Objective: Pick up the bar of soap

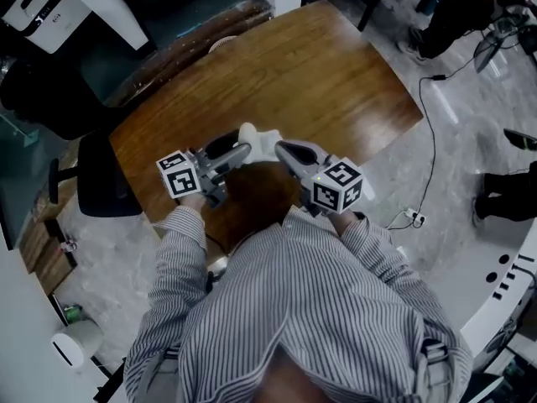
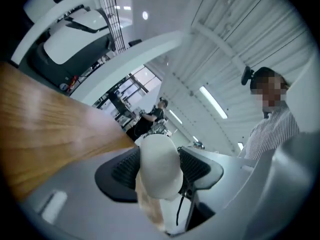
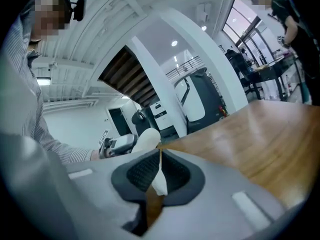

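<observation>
Head view: bar of soap [image 1: 250, 134] held above the table [image 1: 336, 82] near its near edge, in the left gripper [image 1: 245, 146]; right gripper [image 1: 282, 149] just beside. Left gripper view: soap clamped between both ribbed pads [image 2: 125, 169]. Right gripper view: jaws pressed almost together, an unidentified thin white sliver in the slit.

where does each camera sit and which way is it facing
head view: on the head, looking steeply down at the wooden table; sleeves, left gripper, right gripper show.
left gripper view: along its jaws, up past the bar of soap; shirt shows.
right gripper view: along its jaws, across the table; sleeve shows.
shared: soap in all three.
</observation>
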`<state>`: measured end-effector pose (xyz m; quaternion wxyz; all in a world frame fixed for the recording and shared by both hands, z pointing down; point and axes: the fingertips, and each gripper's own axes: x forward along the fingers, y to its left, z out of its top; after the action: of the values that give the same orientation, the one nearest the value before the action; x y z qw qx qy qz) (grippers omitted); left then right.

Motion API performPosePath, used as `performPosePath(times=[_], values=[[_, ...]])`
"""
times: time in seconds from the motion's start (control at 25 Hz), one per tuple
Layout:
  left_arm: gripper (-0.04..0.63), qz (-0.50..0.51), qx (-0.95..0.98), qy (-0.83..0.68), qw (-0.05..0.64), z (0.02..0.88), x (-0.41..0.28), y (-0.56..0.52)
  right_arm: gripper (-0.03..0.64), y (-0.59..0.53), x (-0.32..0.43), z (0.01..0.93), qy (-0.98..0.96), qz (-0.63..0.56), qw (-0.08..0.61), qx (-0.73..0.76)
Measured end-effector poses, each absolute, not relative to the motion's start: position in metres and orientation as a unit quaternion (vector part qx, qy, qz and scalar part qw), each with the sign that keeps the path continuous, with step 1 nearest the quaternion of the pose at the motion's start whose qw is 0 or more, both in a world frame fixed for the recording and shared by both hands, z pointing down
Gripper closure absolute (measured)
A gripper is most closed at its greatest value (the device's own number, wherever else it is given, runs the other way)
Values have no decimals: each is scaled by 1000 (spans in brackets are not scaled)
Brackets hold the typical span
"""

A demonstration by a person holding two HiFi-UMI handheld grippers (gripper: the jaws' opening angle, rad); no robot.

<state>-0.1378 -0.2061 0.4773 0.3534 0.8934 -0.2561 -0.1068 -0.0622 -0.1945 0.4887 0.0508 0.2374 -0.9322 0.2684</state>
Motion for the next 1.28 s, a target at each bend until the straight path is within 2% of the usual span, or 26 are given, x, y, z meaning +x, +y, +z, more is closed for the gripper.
performPosePath(times=[0.16,0.28,0.48,1.28], values=[[336,-210,878,-275,332,454,-145,-195,614,-203,-63,468,-934,256,4,251],[336,-246,873,-282,313,440,-148,-186,615,-205,-64,462,-933,255,-5,253],[336,-238,880,-284,297,432,-146,-180,615,-200,-73,466,-935,257,17,244],[336,-247,872,-284,313,438,-148,-178,615,-194,-67,468,-935,269,23,232]])
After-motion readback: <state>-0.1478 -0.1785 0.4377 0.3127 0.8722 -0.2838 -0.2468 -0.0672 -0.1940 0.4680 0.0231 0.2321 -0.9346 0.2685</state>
